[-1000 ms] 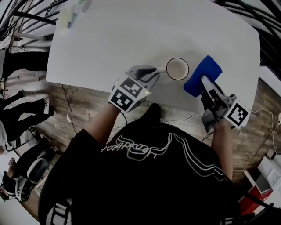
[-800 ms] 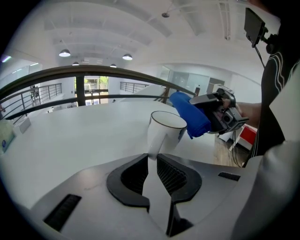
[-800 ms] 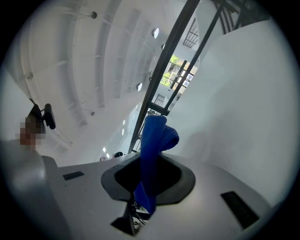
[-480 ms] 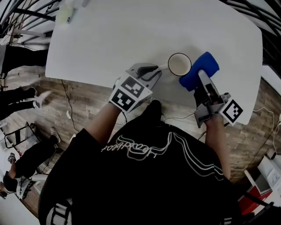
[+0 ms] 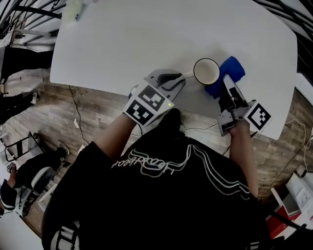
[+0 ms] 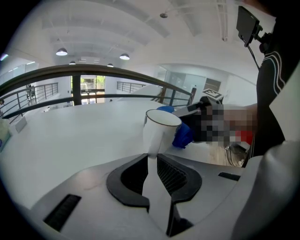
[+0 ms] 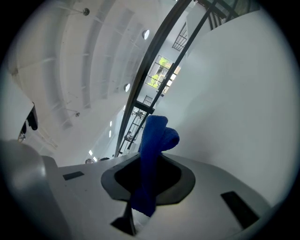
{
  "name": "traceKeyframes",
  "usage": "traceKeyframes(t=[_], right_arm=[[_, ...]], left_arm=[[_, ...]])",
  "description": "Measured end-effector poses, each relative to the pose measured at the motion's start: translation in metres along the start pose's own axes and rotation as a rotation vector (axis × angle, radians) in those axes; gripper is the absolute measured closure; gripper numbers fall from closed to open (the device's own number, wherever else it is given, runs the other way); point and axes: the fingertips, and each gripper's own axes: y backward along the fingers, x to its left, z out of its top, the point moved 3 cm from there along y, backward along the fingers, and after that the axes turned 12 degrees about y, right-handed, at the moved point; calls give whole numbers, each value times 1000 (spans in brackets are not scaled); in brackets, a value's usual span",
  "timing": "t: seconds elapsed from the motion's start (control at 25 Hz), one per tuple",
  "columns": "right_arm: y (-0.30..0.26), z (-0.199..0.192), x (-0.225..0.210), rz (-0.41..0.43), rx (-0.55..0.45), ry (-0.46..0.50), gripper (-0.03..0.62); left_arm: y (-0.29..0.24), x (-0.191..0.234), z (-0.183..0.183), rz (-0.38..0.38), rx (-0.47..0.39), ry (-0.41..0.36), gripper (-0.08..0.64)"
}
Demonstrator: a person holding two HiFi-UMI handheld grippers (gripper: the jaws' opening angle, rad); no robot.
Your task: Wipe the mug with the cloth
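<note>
A white mug [image 5: 207, 71] with a dark rim stands near the front edge of the white table [image 5: 146, 34]. My left gripper [image 5: 180, 77] is shut on the mug's handle [image 6: 151, 180]; in the left gripper view the mug [image 6: 159, 133] stands upright just beyond the jaws. My right gripper [image 5: 226, 95] is shut on a blue cloth [image 5: 226, 73], which lies against the mug's right side. In the right gripper view the folded cloth [image 7: 152, 154] sticks up from between the jaws and the mug is hidden.
A small pale object [image 5: 73, 10] lies at the table's far left corner. Wooden floor [image 5: 73, 117] and cables run below the front edge. A person's legs and shoes [image 5: 19, 185] show at the left. A railing [image 6: 93, 75] runs behind the table.
The right gripper has carried the blue cloth left and inward until it lies against the mug's right side. The mug and left gripper have shifted slightly right.
</note>
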Motion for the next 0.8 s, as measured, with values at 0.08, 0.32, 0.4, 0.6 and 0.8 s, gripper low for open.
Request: traceKeyframes(t=[0.08, 0.32, 0.4, 0.6, 0.8], right_arm=[[-9, -1, -1, -26, 37, 52, 533], [-9, -2, 0, -57, 65, 94, 533], [1, -3, -1, -65, 42, 62, 534], [26, -4, 6, 55, -74, -134, 534], [41, -16, 23, 142, -150, -253, 533]], left_arm=[[0, 3, 0, -4, 2, -2, 506], [2, 3, -6, -10, -3, 2, 503], [2, 2, -7, -3, -7, 3, 503], [-4, -1, -6, 9, -3, 10, 502], [-5, -7, -8, 6, -8, 19, 499]])
